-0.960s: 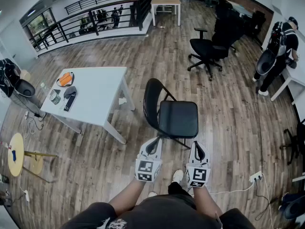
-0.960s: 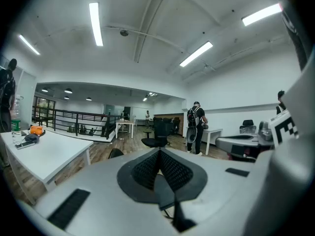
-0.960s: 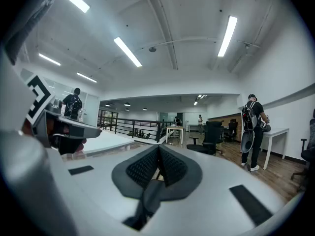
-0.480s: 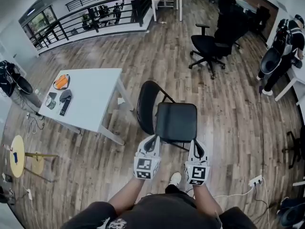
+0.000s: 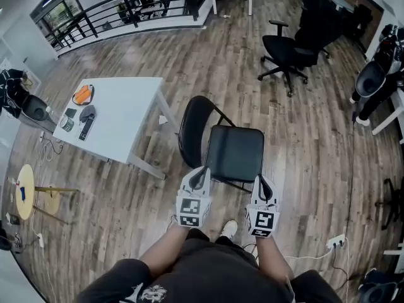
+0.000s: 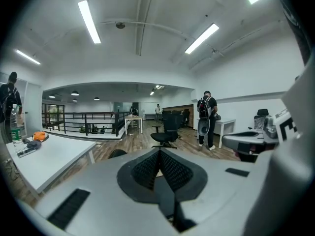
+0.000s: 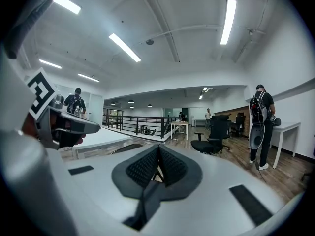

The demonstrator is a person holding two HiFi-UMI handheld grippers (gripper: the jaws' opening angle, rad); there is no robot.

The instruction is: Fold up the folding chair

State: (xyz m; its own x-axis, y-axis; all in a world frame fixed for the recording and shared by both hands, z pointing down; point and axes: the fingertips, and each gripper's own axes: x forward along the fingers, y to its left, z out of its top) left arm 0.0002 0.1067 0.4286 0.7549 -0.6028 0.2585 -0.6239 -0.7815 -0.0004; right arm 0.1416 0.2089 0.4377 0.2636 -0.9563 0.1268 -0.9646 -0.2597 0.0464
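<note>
We hold the left gripper (image 5: 202, 171) with its jaws pressed together and nothing between them. The right gripper (image 5: 262, 180) is the same, closed tight and empty. Both point forward, side by side, a little apart from each other.

Just ahead of them stands the folding chair (image 5: 235, 153), unfolded on the wooden floor (image 5: 189, 62). Its black seat lies flat and its rounded backrest (image 5: 188, 130) is up on the left. The left gripper's tip is near the seat's near left corner and the right gripper's tip near its near right corner; we cannot tell whether either one touches.

Left of the chair is a white table (image 5: 123, 122) with a few small things at its far end. Further off, an office chair (image 5: 287, 46) stands to the right, and a black railing (image 5: 126, 8) runs along the far side.
</note>
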